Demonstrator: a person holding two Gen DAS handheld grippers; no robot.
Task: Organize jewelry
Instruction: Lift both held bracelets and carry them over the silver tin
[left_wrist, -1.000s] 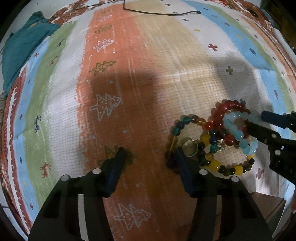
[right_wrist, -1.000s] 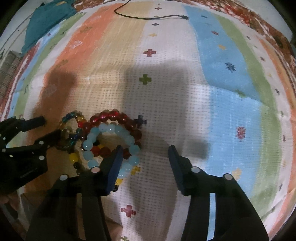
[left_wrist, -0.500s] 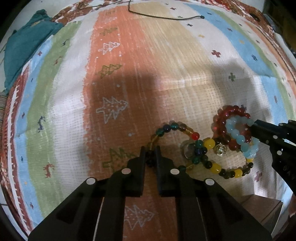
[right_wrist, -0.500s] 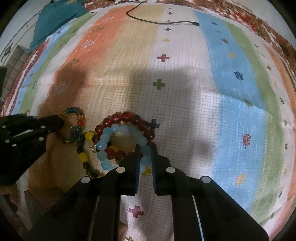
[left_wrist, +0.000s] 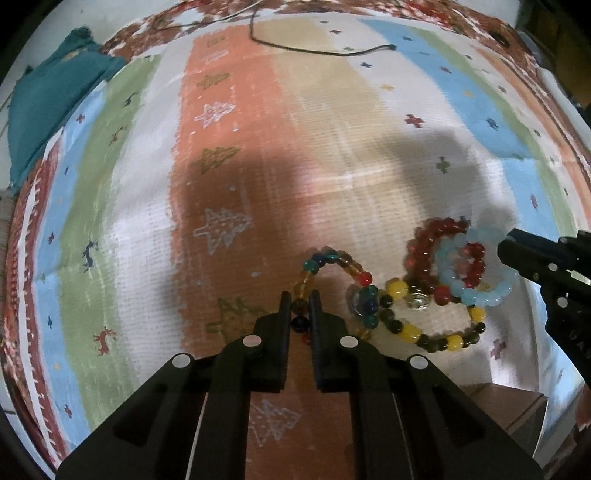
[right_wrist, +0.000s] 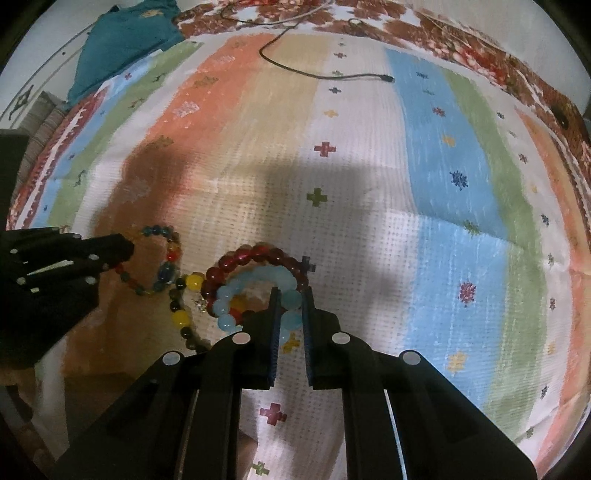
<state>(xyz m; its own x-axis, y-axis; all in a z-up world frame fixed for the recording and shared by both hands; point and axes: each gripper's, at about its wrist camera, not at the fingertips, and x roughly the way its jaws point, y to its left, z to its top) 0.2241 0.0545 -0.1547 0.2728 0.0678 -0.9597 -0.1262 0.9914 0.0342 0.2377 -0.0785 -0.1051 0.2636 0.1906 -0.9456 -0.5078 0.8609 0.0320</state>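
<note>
Several beaded bracelets lie on a striped cloth. My left gripper (left_wrist: 299, 301) is shut on the multicolour bracelet (left_wrist: 334, 258), which also shows in the right wrist view (right_wrist: 168, 254). My right gripper (right_wrist: 290, 297) is shut on the pale blue bracelet (right_wrist: 258, 278), seen from the left wrist at the right (left_wrist: 480, 295). A dark red bracelet (right_wrist: 255, 254) curves around the pale blue one (left_wrist: 424, 240). A yellow and dark bead bracelet (left_wrist: 413, 330) lies between the two grippers, with a small clear charm (left_wrist: 417, 301) by it.
A black cable (right_wrist: 314, 74) lies across the far part of the cloth. A teal cloth (left_wrist: 48, 99) sits at the far left corner. The cloth's near edge drops off by a brown surface (left_wrist: 517, 410) at lower right.
Both grippers were open a second ago and have closed on beads. The left has pulled the multicolour bracelet leftward, spreading it away from the red and blue ones.
</note>
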